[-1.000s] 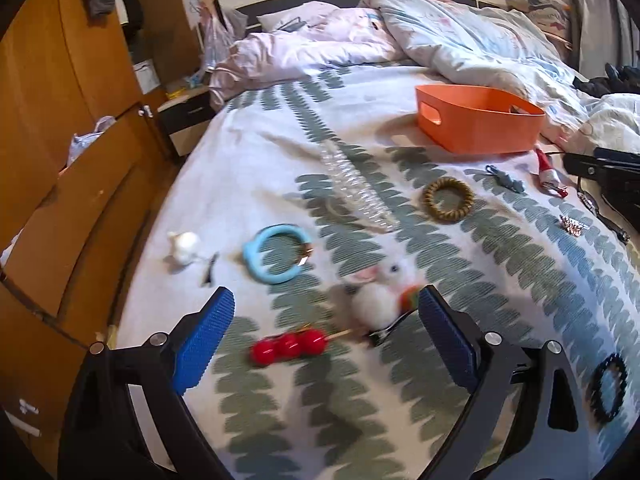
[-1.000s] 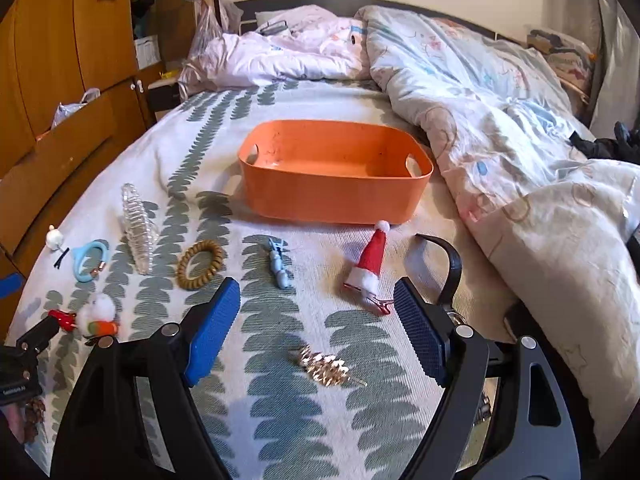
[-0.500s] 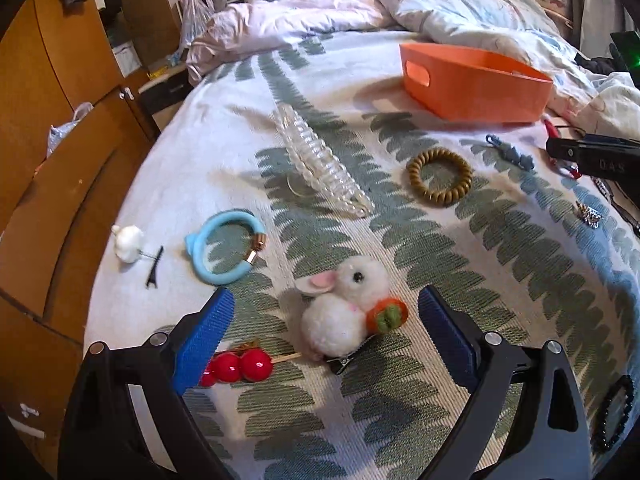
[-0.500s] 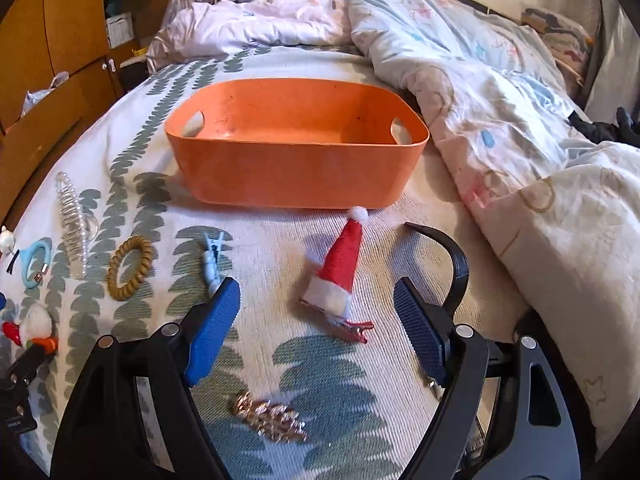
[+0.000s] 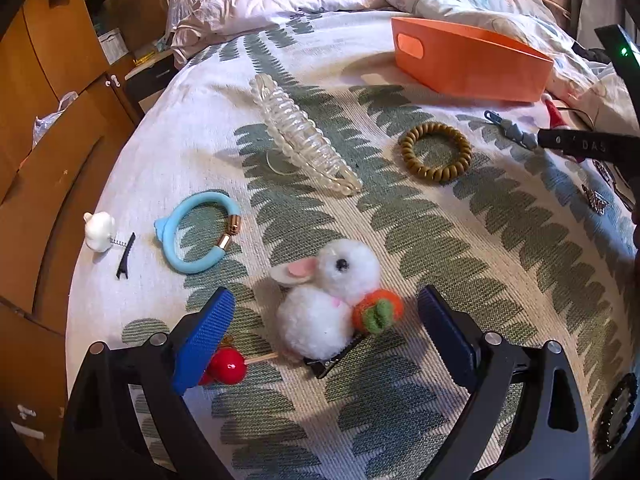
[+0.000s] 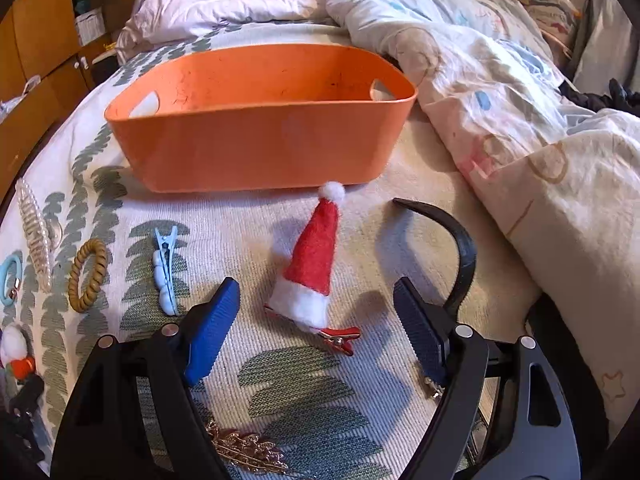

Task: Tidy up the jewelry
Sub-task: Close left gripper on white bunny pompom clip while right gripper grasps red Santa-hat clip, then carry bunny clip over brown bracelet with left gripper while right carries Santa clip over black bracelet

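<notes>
Both tools are held apart w/ nothing clamped: bunny clip (image 5: 330, 304) is framed betw. left tool (image 5: 326, 330), santa-hat clip (image 6: 310, 270) betw. right tool (image 6: 316, 324).

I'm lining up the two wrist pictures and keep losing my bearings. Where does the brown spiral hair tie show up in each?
Left wrist: the brown spiral hair tie lies upper right of centre, right of the clear hair claw.
Right wrist: far left, beside the blue clip.
Shared landmark: the orange basket, beyond it in both.
</notes>
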Demonstrator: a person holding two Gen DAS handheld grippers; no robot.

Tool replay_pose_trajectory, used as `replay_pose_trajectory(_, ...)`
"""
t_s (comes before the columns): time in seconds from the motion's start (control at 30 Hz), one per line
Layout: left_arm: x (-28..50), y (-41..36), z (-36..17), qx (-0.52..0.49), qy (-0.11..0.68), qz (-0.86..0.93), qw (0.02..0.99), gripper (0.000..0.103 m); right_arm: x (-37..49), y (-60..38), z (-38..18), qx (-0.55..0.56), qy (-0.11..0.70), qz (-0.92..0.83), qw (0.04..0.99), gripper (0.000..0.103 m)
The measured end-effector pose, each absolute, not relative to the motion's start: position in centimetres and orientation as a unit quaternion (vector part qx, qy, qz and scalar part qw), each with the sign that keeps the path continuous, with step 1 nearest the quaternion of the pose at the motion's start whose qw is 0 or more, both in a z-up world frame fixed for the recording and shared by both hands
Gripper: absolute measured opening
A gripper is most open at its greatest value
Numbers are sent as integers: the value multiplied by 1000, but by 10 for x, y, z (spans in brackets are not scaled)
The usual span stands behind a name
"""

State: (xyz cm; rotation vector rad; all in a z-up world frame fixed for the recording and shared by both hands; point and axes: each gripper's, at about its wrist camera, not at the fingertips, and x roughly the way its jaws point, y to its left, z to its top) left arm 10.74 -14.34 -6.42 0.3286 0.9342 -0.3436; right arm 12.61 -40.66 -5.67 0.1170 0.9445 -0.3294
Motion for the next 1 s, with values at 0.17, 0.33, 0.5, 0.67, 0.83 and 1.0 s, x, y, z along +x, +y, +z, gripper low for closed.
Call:
replay_pose_trajectory(0.17, 106, -145, -67, 159, 446, -164, 866, 91, 124, -415, -58, 72, 461, -157, 870, 61)
replay_pose_trajectory(0.33, 104, -148, -67, 158, 448, -184, 861, 68, 122, -417, -58, 83, 461, -147, 871, 47)
replay_pose_trajectory(0.5, 103, -149, -66, 156, 450, -192, 858, 54, 121, -416, -58, 87, 462, -143, 871, 47)
replay_pose_trajectory(0.67, 103, -147, -62, 146, 451, -196, 858, 50, 117, -419, -50, 98, 452, -137, 876, 47)
replay_pose_trajectory(0.83, 105, -141, -49, 128, 444, -198, 865, 49, 112, -414, -34, 99, 434, -133, 886, 47)
replay_pose_trajectory(1.0, 104, -131, -30, 107, 430, -197, 875, 49, 105, -404, -17, 94, 419, -127, 894, 47)
